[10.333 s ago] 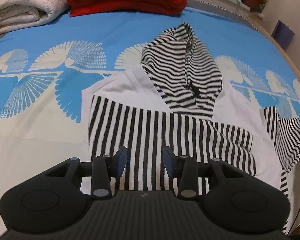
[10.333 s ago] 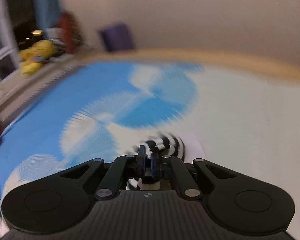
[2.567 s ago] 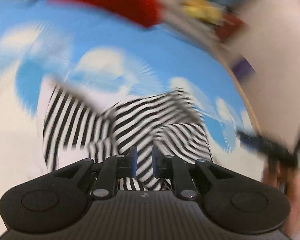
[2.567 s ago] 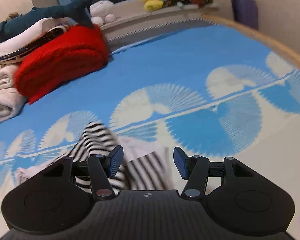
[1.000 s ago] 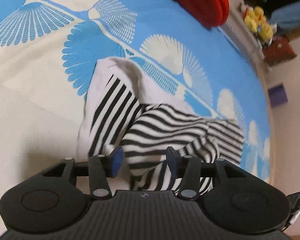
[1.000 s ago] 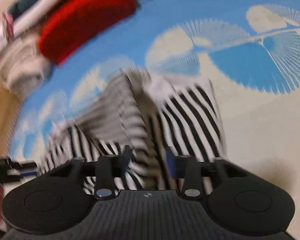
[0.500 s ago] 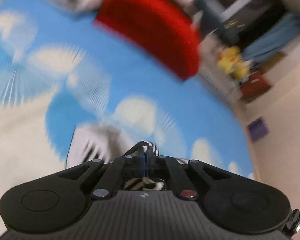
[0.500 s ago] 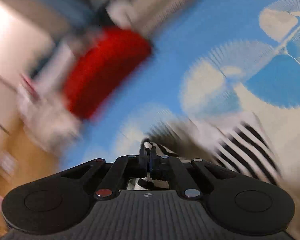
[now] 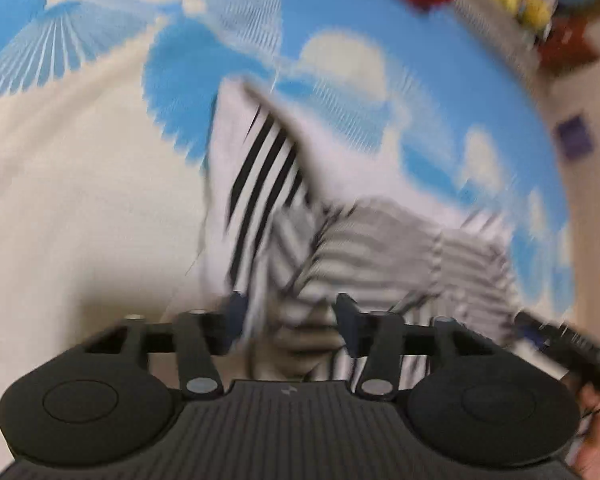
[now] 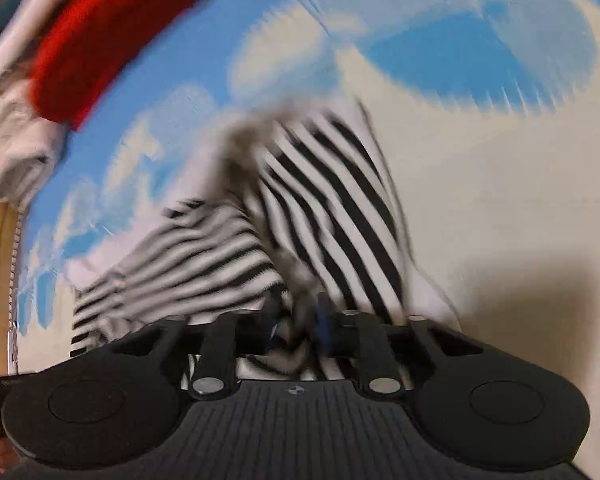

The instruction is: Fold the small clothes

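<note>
Releasing: both jaws opening, left hand-held gripper [image 9: 288, 320] and right hand-held gripper [image 10: 296, 322] straddle the soft, light black-and-white striped cotton garment [image 9: 360, 240], bunched mid-bed [image 9: 60, 208]; likely best pinched at near hem corners.

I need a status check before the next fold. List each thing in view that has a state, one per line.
striped garment: partly folded, bunched, lying on the bed.
left gripper: jaws opening, striped cloth between them, not pinched.
right gripper: jaws opening, cloth between them; blur hides any contact.
red blanket: folded, at the far end of the bed.
bedspread: spread flat under the garment.
</note>
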